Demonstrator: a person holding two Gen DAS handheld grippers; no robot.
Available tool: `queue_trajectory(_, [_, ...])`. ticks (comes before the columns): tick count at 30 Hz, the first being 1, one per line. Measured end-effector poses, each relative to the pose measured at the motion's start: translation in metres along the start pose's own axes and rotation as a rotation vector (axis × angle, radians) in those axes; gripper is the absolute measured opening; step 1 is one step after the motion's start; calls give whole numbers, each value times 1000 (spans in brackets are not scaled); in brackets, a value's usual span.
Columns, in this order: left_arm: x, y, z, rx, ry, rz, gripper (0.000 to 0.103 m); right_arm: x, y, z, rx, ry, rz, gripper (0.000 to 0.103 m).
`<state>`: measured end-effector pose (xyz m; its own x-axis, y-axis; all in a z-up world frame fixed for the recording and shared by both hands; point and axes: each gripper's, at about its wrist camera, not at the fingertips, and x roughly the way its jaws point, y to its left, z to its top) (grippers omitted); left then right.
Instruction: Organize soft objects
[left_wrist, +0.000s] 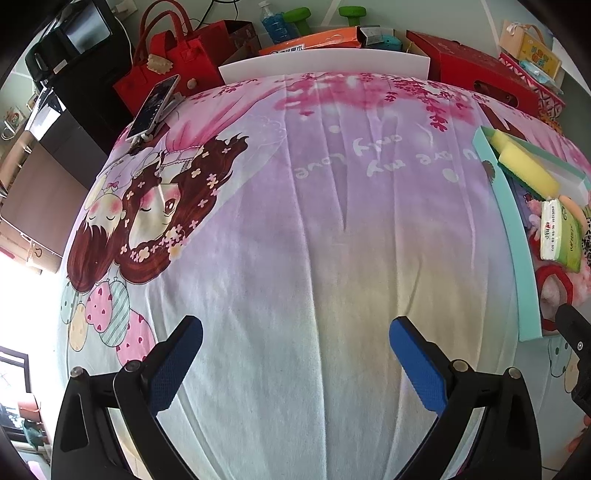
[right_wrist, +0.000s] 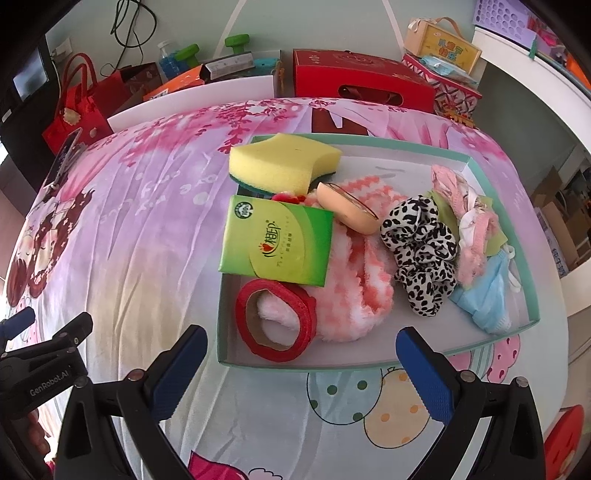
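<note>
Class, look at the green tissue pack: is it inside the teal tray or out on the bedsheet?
Inside. In the right wrist view the green tissue pack lies within the teal tray, resting on the pink fluffy cloth.

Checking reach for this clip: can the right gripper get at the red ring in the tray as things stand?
Probably yes. The right gripper is open just short of the tray, and the red ring lies in the near corner with nothing on top; only the low tray wall stands between them.
</note>
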<state>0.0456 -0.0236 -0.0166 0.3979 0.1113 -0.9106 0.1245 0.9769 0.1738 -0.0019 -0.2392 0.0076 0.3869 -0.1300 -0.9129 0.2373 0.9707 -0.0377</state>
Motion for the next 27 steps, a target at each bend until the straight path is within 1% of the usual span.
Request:
queue_trajectory(17, [1, 1, 2, 4, -2, 13, 101, 1, 2, -1, -6, 8, 16, 103])
queue_trajectory(21, [1, 0, 1, 9, 4, 1, 101, 1, 2, 0, 3, 6, 6, 103])
queue_trajectory(27, [2, -1, 1, 8, 4, 5, 101, 1, 0, 0, 6, 7, 6, 103])
